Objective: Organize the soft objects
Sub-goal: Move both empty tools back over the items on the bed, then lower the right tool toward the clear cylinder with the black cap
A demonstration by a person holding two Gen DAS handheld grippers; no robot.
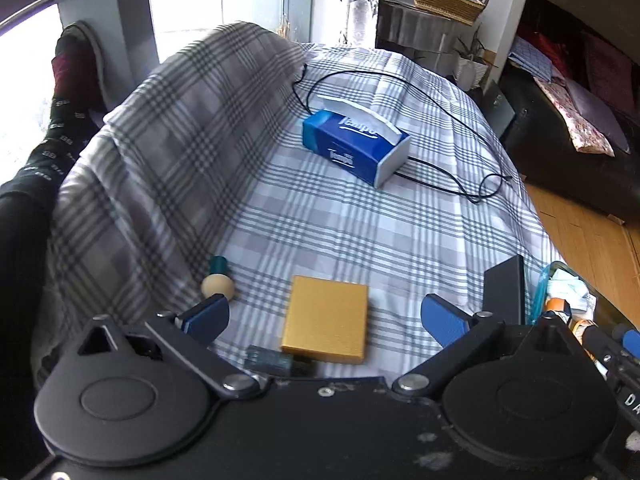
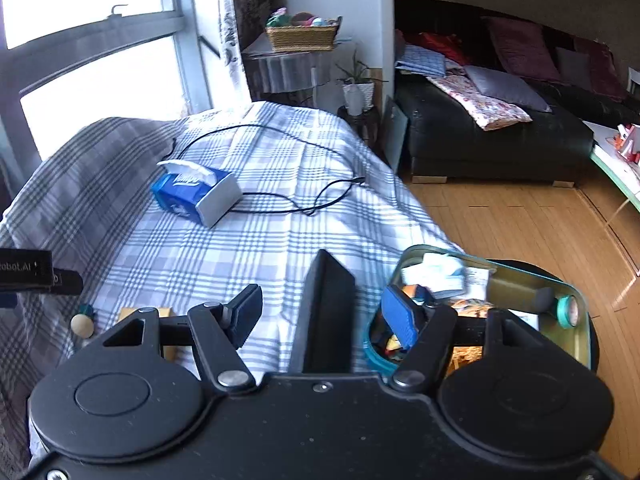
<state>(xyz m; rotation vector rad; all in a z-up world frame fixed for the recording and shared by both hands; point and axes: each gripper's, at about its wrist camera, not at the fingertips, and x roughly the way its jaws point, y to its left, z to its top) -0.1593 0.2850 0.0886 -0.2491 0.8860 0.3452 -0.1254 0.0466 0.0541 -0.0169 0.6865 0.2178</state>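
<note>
Currently both grippers hang over the plaid-covered bed with nothing in them. Left gripper point(image 1: 325, 318): jaws spread wide, blue pads point(image 1: 444, 320) clear of everything, a gold box point(image 1: 326, 318) lying flat on the sheet in the gap below them. Just left of the box is a small round-headed item with a teal cap point(image 1: 217, 280) (can't tell what it is), and a dark translucent little thing point(image 1: 272, 362) sits at the box's lower left edge. Right gripper point(image 2: 326, 320): jaws apart, nothing between the pads; a black flat slab point(image 2: 326, 312) stands up on edge in the gap, not touched. Lower right of the right wrist view, a teal-rimmed clear container point(image 2: 576, 292) full of small mixed items rests at the bed's edge, partly behind the right finger. Soft stuff: the grey plaid blanket point(image 1: 168, 152) is bunched up along the left side of the left wrist view, draped higher than the flat plaid sheet point(image 1: 360, 232). Mid frame, a blue tissue box point(image 1: 352, 144) lies on the sheet with a tissue sticking out, a black cable point(image 1: 452, 120) looping around and beside it. Upper centre of the right wrist view, a wicker basket point(image 2: 302, 38) sits on a side table, well apart from the bed.
</note>
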